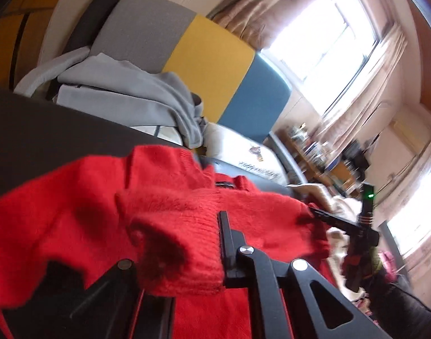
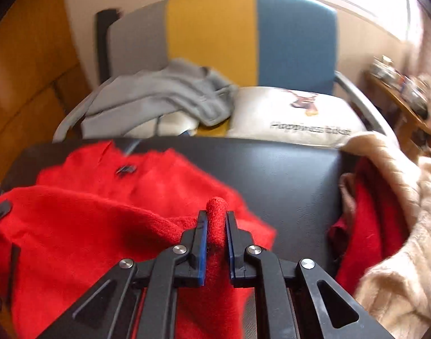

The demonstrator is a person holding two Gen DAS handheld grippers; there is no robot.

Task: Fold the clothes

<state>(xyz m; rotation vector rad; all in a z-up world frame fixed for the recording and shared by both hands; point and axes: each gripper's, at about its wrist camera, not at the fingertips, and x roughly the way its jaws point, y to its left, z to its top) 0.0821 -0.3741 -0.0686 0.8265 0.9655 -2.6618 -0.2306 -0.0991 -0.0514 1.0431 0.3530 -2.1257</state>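
Observation:
A fluffy red sweater lies bunched on the black table. My right gripper is shut on a pinched fold of it, and a nub of red knit pokes out above the blue pads. In the left wrist view my left gripper is shut on a ribbed edge of the same red sweater, which drapes over and hides one finger. That view also shows the right gripper at the right, holding the sweater's far edge. A part of the left gripper shows at the left edge of the right wrist view.
Behind the table stands a chair with a grey, yellow and blue back, holding a grey garment and a white printed cushion. A beige fluffy garment over another red piece lies at the table's right. A cluttered shelf is far right.

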